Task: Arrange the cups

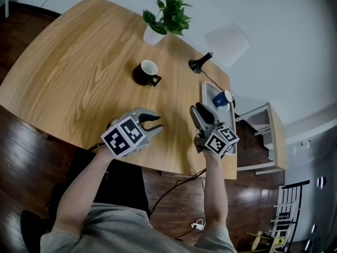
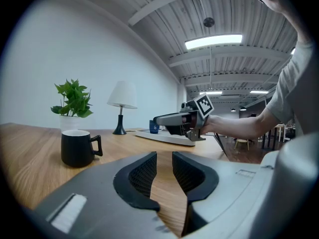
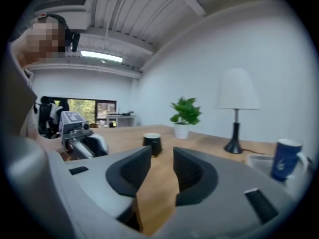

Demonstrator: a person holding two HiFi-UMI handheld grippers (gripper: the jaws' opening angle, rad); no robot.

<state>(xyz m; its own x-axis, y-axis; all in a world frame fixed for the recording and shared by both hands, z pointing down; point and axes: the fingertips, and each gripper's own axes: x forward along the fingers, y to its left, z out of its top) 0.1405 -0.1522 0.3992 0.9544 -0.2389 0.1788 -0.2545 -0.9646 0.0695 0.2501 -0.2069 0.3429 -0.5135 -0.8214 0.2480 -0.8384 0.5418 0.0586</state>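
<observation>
Here, the jaws of the left gripper point(image 2: 164, 171) are seen released, a narrow gap left between the ribbed pads and only bare wood showing through it. The jaws of the right gripper point(image 3: 162, 171) are likewise parted and nothing is grasped. Both tools are held low and near level over the near edge of the table point(image 1: 79, 62), the left one towards the near middle and the right one at the near right, close by the white tray point(image 1: 207, 88). A blue cup point(image 1: 224, 98) is seen standing upright in that tray, just beyond the right gripper and off to the right of its jaws, untouched. A black cup point(image 1: 147, 71) is left upright out on the open wood, handle turned to the right, well apart from both grippers. It is seen left of the left gripper's line of reach and almost in line with the gap of the right gripper. The free jaws are judged to be kept ready for that black cup, which appears still to be arranged, while the blue one looks set in its place. Farther off, a potted plant point(image 1: 167, 17) and a small lamp point(image 1: 200, 63) are kept at the far right, clear of the working space.
</observation>
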